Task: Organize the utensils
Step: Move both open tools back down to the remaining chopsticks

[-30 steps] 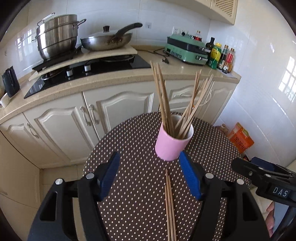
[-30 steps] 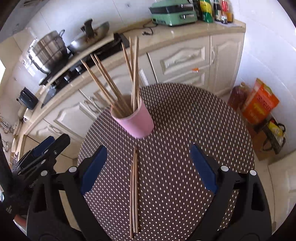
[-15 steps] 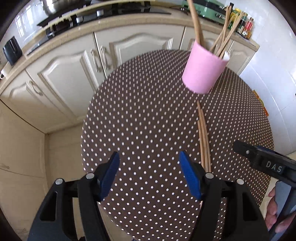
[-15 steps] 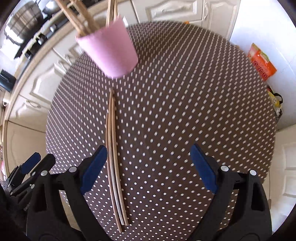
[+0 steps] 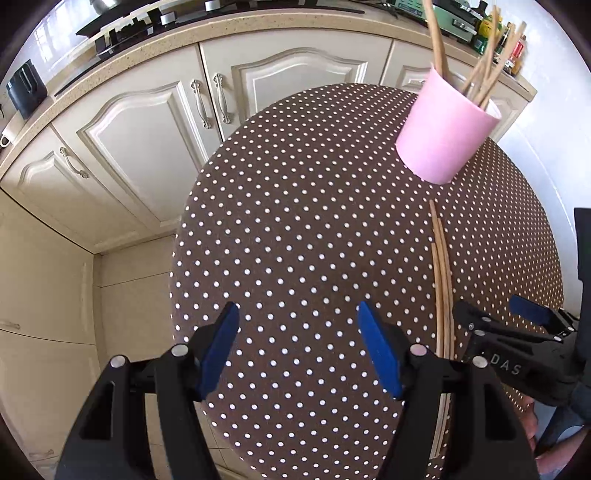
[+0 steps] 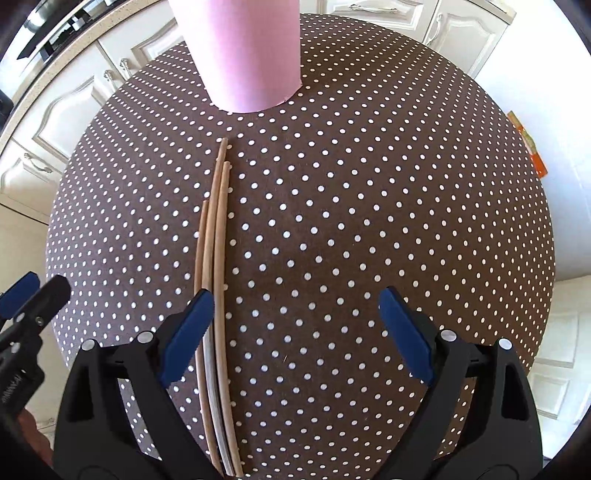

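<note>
A pink cup (image 5: 445, 133) holding several wooden chopsticks (image 5: 487, 62) stands upright at the far side of the round dotted table (image 5: 295, 221); it also shows in the right wrist view (image 6: 247, 55). Three loose chopsticks (image 6: 216, 258) lie side by side on the cloth in front of the cup, also in the left wrist view (image 5: 441, 280). My right gripper (image 6: 295, 321) is open and low over the table, its left finger (image 6: 188, 332) over the chopsticks. My left gripper (image 5: 297, 347) is open and empty, to the left of the chopsticks.
White cabinet doors (image 5: 147, 140) and a stone counter with a black hob (image 5: 122, 33) run behind the table. Bottles (image 5: 495, 29) and a green appliance stand at the counter's right end. Tiled floor (image 5: 122, 295) lies left of the table.
Both grippers have tilted down and dropped toward the table. The right gripper has come in over the loose chopsticks. The cup and chopsticks have not moved.
</note>
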### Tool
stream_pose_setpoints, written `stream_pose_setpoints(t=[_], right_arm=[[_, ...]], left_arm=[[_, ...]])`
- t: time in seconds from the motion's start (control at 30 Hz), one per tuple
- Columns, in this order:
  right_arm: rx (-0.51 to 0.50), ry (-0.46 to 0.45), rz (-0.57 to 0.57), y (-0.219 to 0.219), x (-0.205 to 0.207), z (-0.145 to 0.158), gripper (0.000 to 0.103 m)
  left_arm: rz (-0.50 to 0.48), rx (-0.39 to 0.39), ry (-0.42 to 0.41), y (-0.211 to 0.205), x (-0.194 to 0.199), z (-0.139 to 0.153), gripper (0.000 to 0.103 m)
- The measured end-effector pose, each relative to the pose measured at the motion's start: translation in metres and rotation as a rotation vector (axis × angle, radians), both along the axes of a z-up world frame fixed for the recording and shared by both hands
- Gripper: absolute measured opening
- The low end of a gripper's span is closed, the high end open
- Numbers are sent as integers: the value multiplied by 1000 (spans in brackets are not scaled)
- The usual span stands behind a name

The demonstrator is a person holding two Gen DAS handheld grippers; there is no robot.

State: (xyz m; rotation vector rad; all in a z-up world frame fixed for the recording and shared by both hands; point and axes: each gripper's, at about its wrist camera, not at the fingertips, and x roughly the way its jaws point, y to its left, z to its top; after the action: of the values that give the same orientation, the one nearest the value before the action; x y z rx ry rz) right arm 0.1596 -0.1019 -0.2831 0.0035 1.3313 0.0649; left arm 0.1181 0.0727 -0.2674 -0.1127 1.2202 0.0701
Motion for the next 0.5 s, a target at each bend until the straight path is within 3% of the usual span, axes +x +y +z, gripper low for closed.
stream_pose_setpoints(t=[0.3,0.4,0.5], right_arm=[[-16,23,21,12,25,-13,89],[-67,5,32,26,32,-19,89],[-42,-19,56,40,30,-18,72]], left_arm=[[-5,-9,20,-1,5,-6,66],[-18,-7,21,-5,4,-8,66],[-29,-18,26,-11,2,-8,66]])
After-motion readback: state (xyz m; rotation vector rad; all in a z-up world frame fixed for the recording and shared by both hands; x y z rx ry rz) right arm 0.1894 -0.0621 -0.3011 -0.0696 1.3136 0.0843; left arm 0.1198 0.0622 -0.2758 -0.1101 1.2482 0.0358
